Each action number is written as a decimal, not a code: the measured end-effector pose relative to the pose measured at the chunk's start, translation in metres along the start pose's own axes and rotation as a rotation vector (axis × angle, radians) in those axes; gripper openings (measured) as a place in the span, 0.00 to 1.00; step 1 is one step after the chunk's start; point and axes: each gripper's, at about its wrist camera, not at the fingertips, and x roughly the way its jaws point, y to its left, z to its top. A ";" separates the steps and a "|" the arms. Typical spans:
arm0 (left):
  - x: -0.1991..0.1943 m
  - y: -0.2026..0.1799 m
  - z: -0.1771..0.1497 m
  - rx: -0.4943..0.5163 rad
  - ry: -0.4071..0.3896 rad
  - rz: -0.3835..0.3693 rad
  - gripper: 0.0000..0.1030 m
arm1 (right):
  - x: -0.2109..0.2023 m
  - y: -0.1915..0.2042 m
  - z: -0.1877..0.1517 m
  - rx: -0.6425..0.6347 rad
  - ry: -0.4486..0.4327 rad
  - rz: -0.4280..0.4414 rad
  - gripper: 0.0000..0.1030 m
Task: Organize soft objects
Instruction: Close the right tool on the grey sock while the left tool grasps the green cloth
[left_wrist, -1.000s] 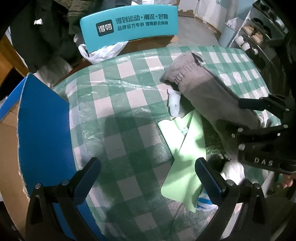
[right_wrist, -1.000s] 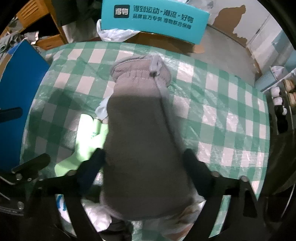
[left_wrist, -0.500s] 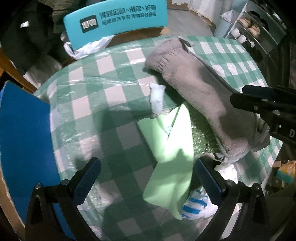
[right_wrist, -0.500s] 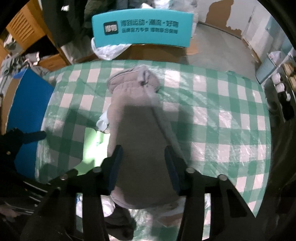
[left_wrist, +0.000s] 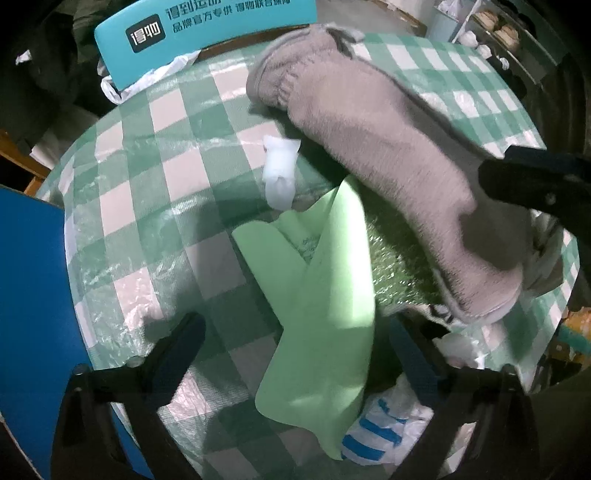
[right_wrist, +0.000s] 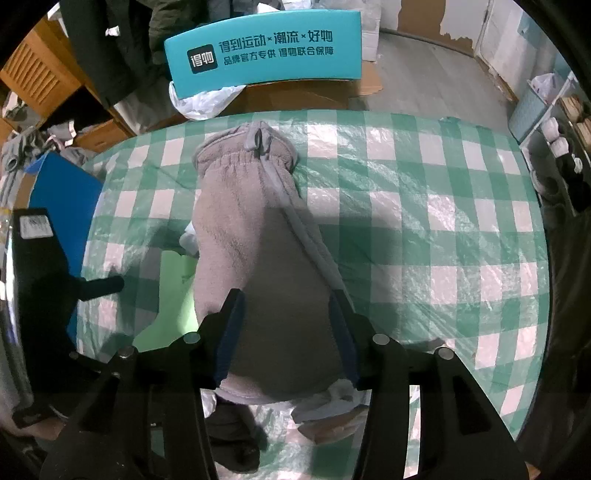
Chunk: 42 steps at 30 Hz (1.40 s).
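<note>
A long grey fleece garment (left_wrist: 369, 147) (right_wrist: 251, 229) lies lengthwise on the green checked tablecloth (right_wrist: 424, 221). My right gripper (right_wrist: 286, 299) is shut on its near end, which is raised off the table; the jaws are opening slightly but the pads still press the fleece. A light green cloth (left_wrist: 332, 295) (right_wrist: 173, 295) lies crumpled left of the garment. My left gripper (left_wrist: 295, 325) hangs over it, pointing down. Its jaws are closing, with the cloth between the fingers but not touching the pads. The right gripper's finger (left_wrist: 535, 184) shows at the left wrist view's right edge.
A small white item (left_wrist: 279, 173) lies beside the garment. A blue-and-white striped item (left_wrist: 376, 432) sits under the green cloth's near end. A blue board (left_wrist: 33, 295) stands at the table's left edge. A teal box (right_wrist: 266, 51) stands beyond the far edge, with shelves at the right.
The right gripper's fingers closed in on the grey garment and lifted its near end. The left gripper came lower and nearer over the green cloth, and its fingers have narrowed.
</note>
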 end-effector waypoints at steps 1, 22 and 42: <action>0.002 0.001 -0.001 0.000 0.008 -0.002 0.78 | 0.000 0.001 0.000 -0.002 -0.001 0.000 0.49; -0.005 0.038 -0.016 -0.055 -0.008 -0.015 0.24 | 0.034 0.045 0.014 -0.133 0.028 -0.066 0.80; -0.025 0.050 -0.018 -0.076 -0.046 -0.018 0.14 | 0.053 0.054 0.020 -0.190 0.050 -0.165 0.27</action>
